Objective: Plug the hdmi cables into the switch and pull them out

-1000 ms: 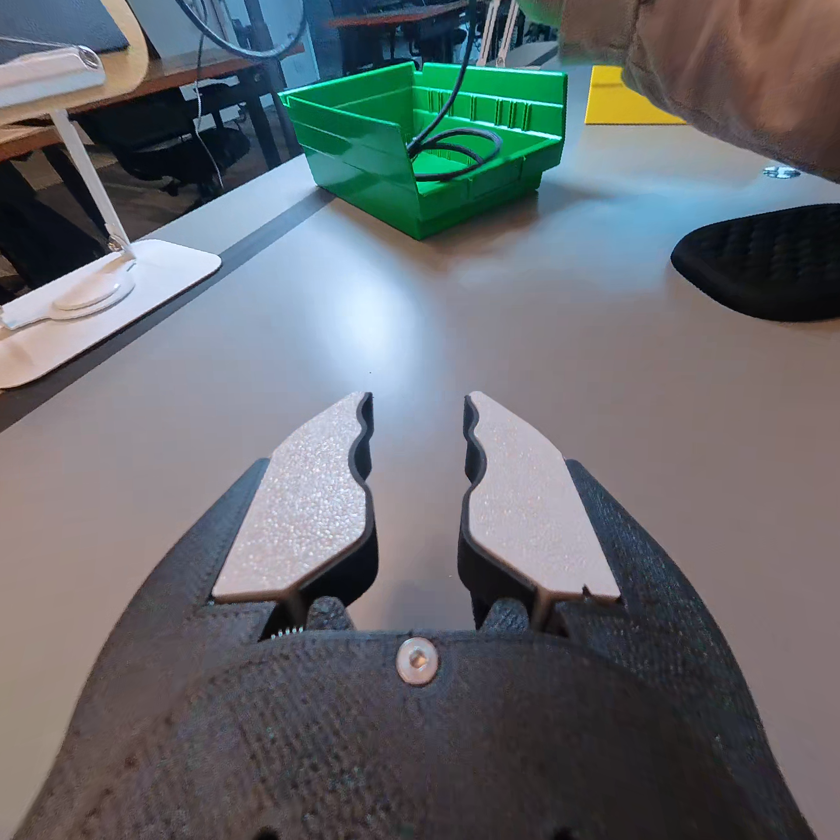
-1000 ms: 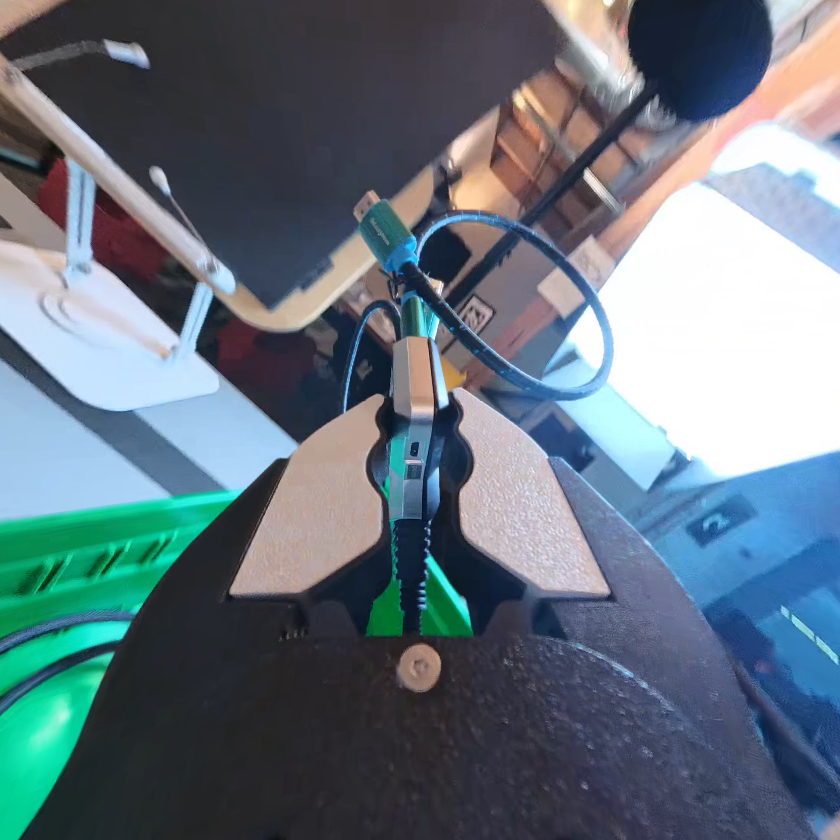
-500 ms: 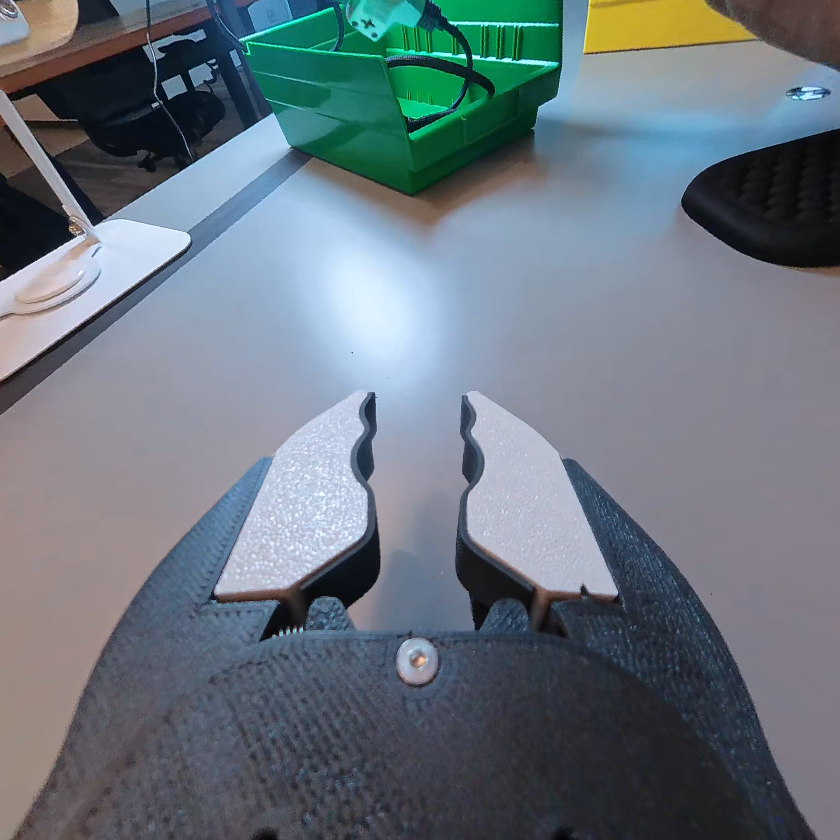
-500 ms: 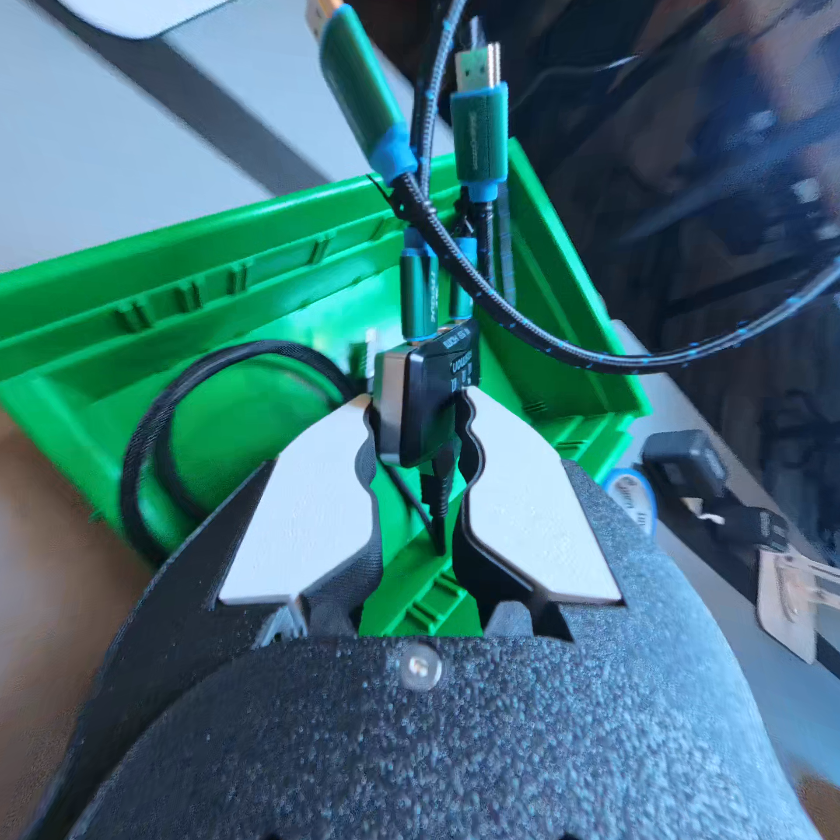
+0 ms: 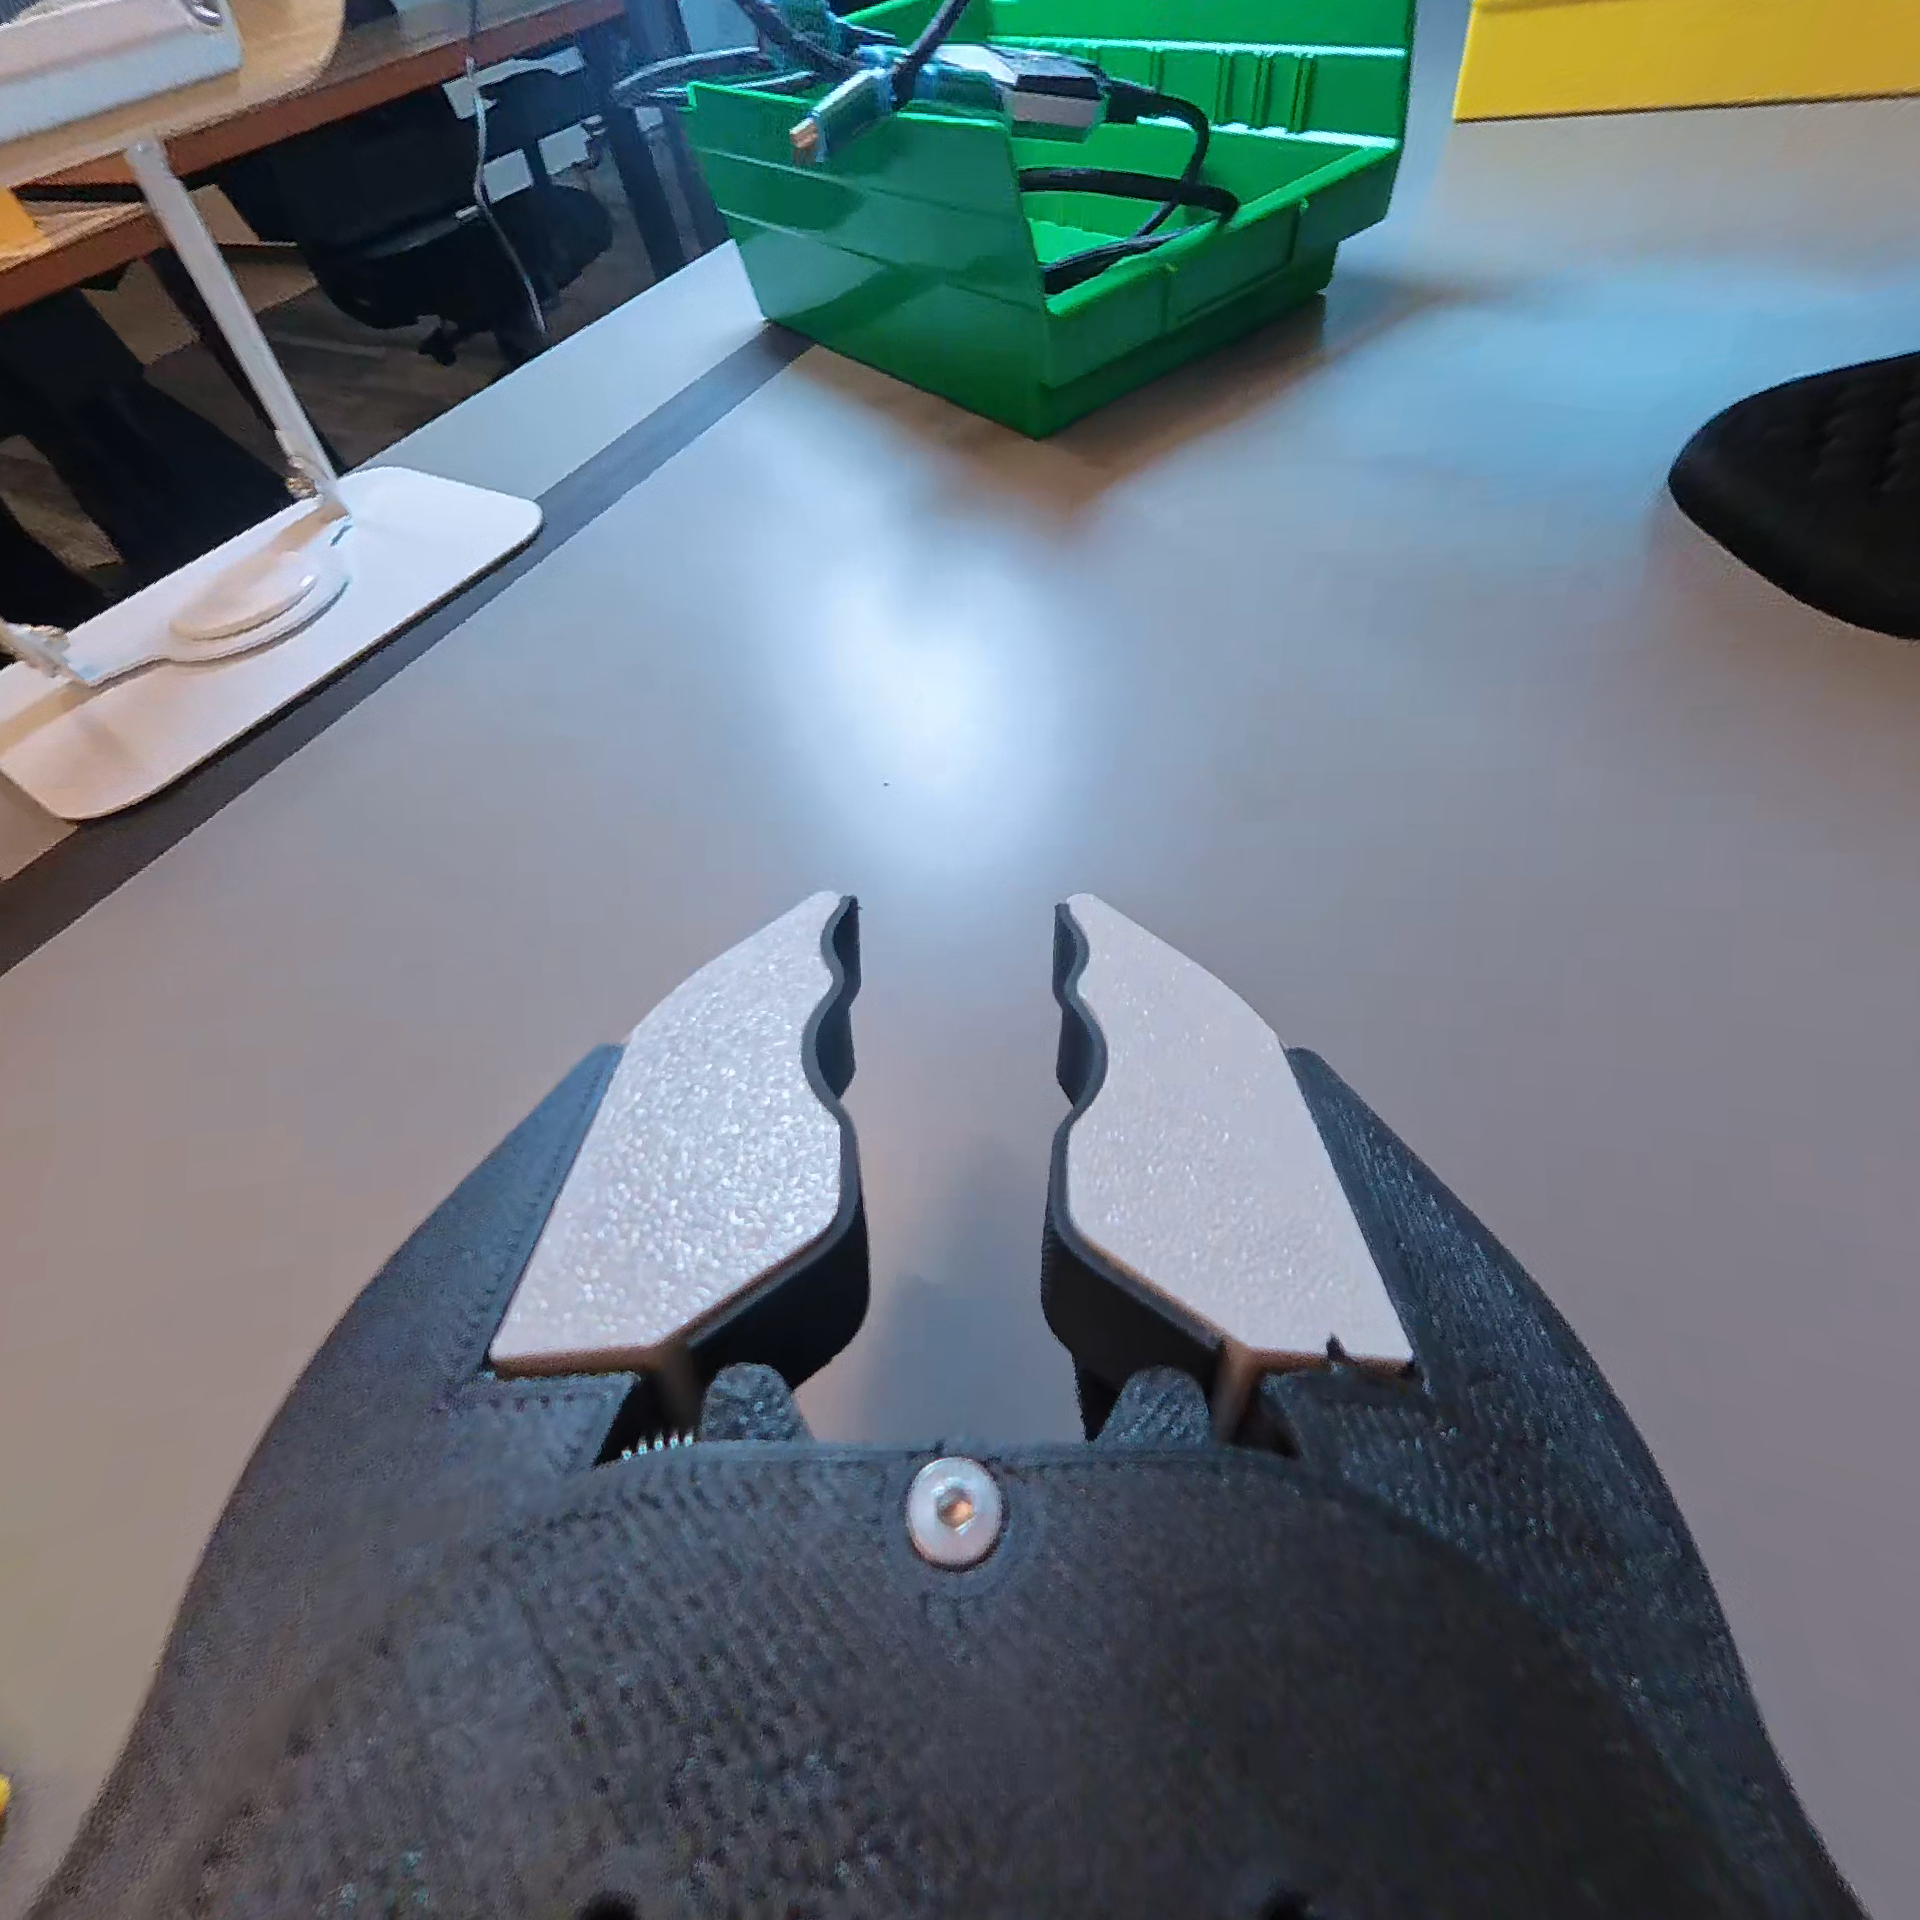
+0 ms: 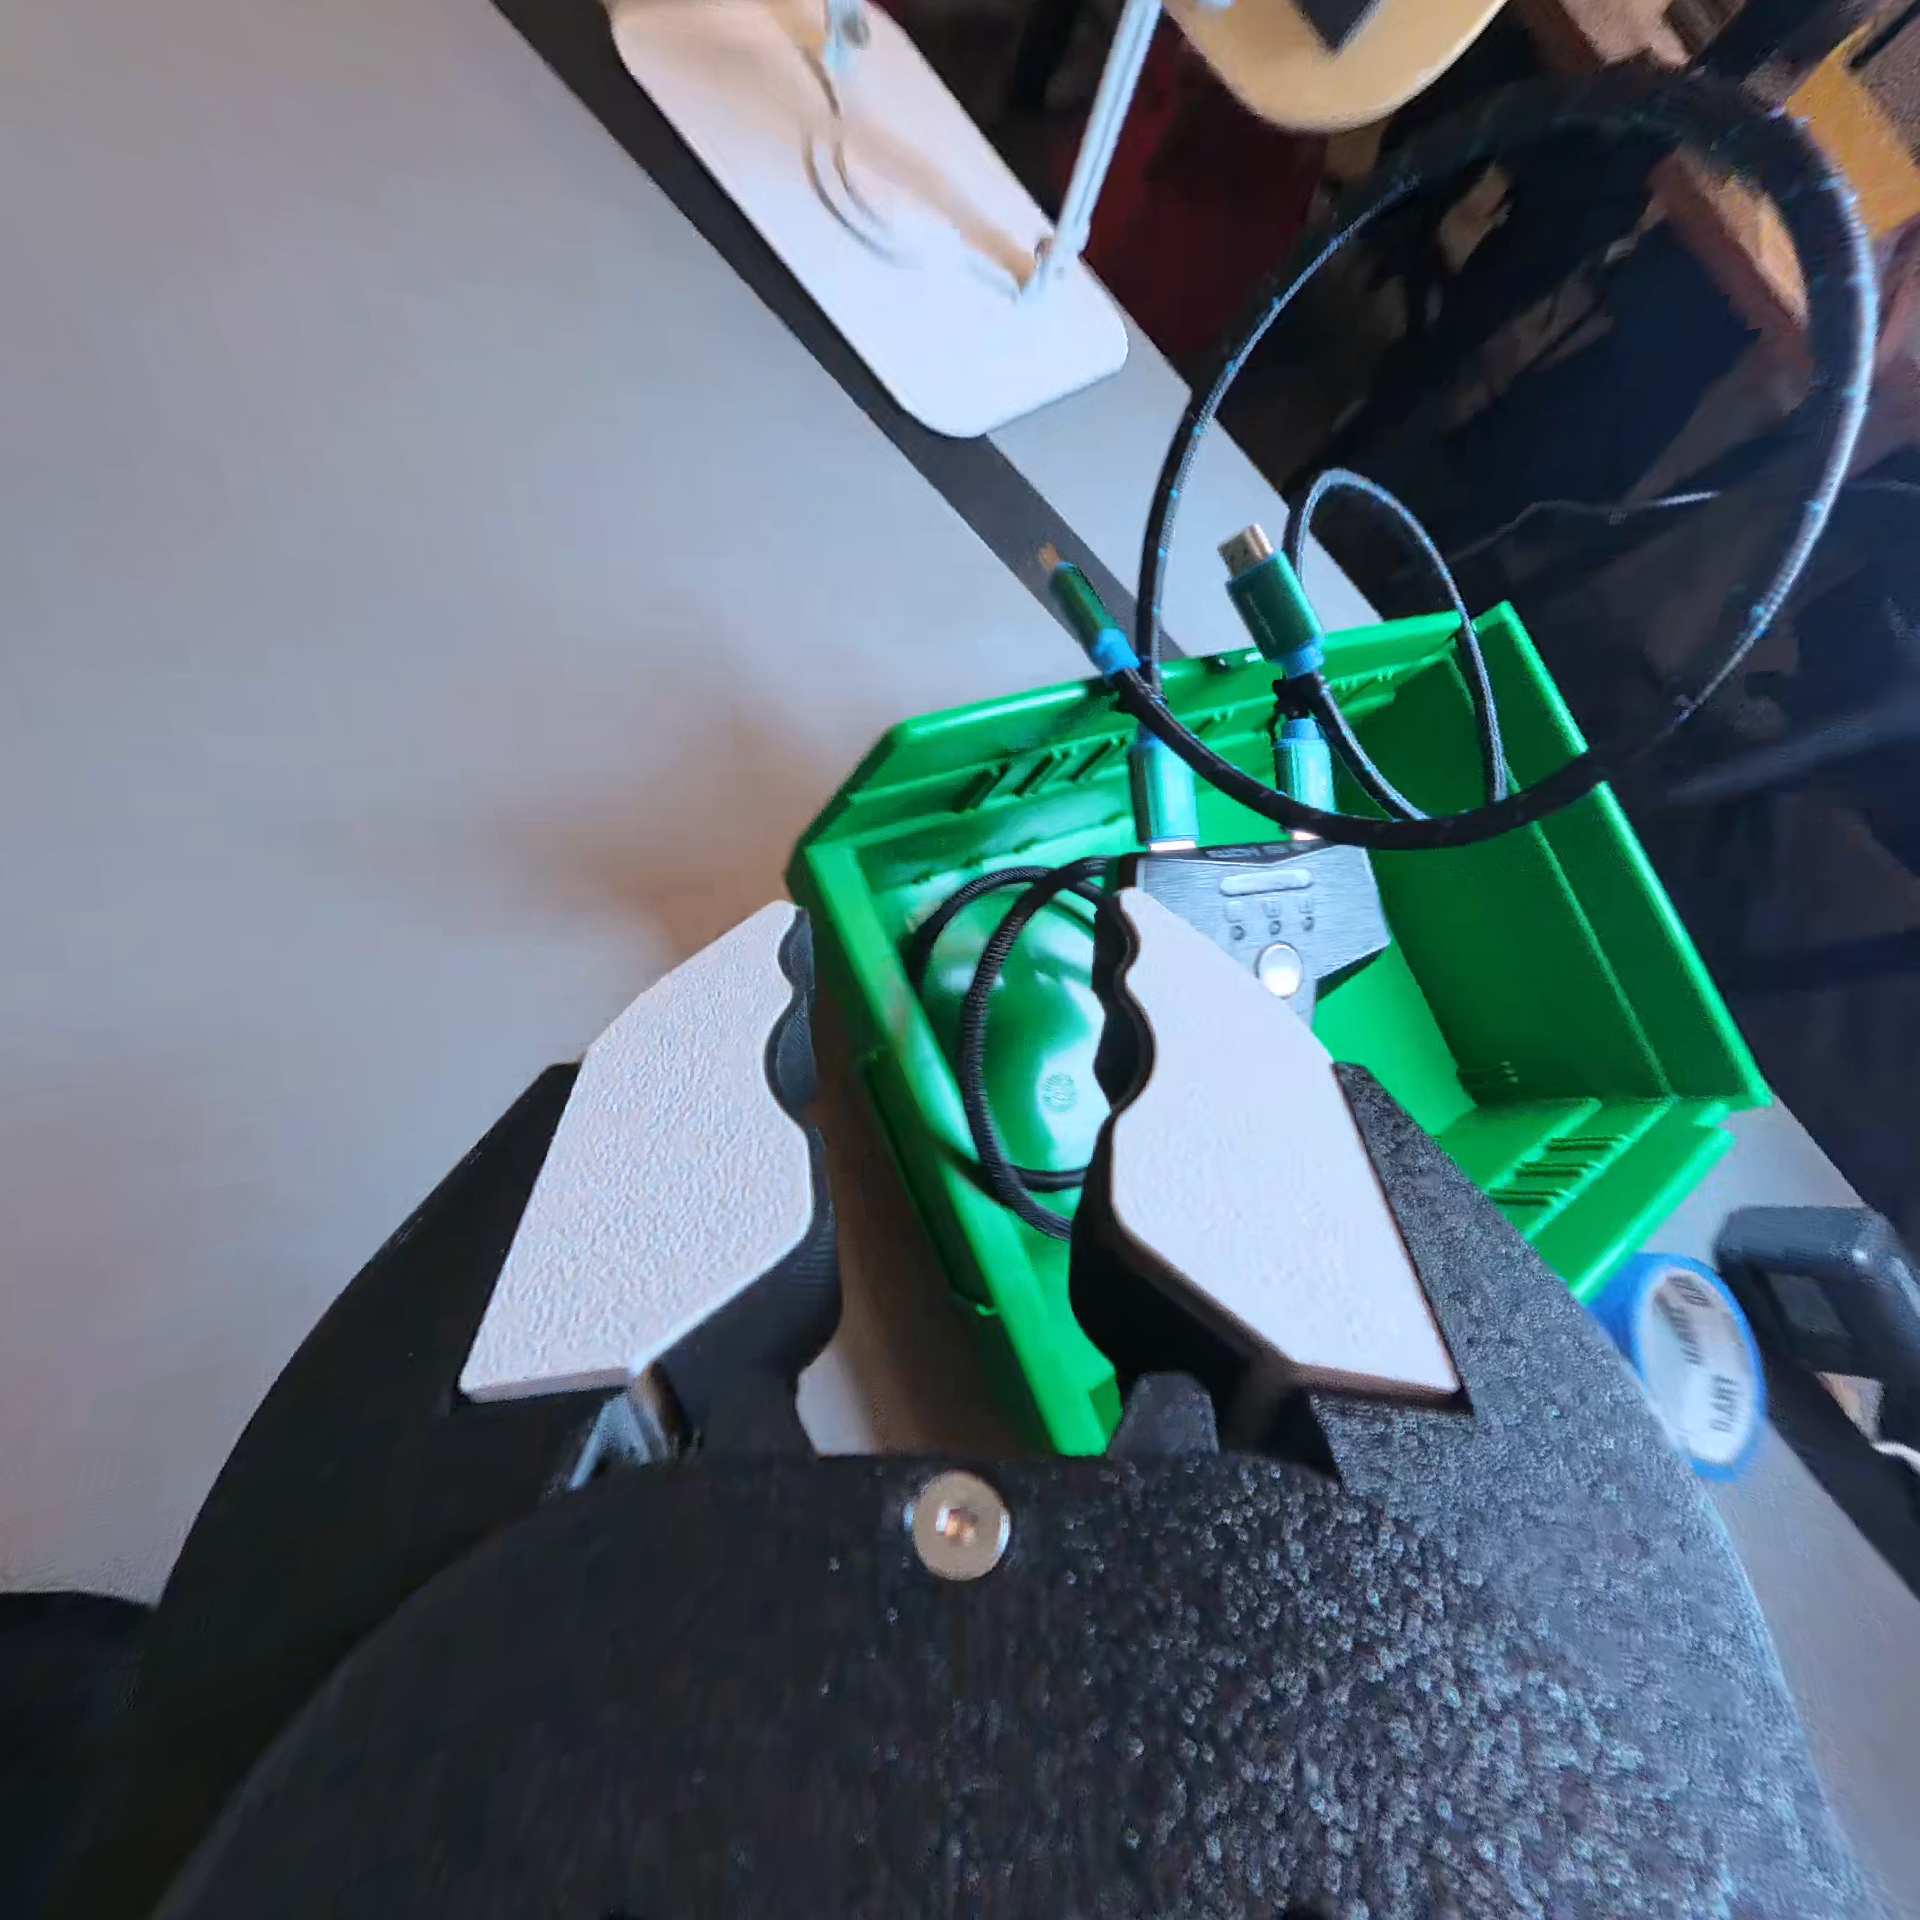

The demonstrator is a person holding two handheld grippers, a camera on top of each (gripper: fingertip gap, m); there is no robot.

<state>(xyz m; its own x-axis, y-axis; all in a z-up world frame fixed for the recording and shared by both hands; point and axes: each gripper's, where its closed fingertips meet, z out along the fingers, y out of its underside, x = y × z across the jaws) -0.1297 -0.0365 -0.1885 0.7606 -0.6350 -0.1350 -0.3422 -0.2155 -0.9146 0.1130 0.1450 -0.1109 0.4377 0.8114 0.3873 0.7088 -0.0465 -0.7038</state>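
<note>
The left gripper [image 5: 956,914] hovers low over the grey table [image 5: 1351,779], its jaws spread and empty. The right gripper [image 6: 956,925] is spread too, holding nothing, above the green bin [image 6: 1558,935]. Only the right wrist view looks down into that bin: the silver switch [image 6: 1299,914] sits there with two HDMI cables [image 6: 1164,790] plugged in, their free plugs pointing up. In the left wrist view the switch [image 5: 1049,88] is partly cut off at the top edge.
</note>
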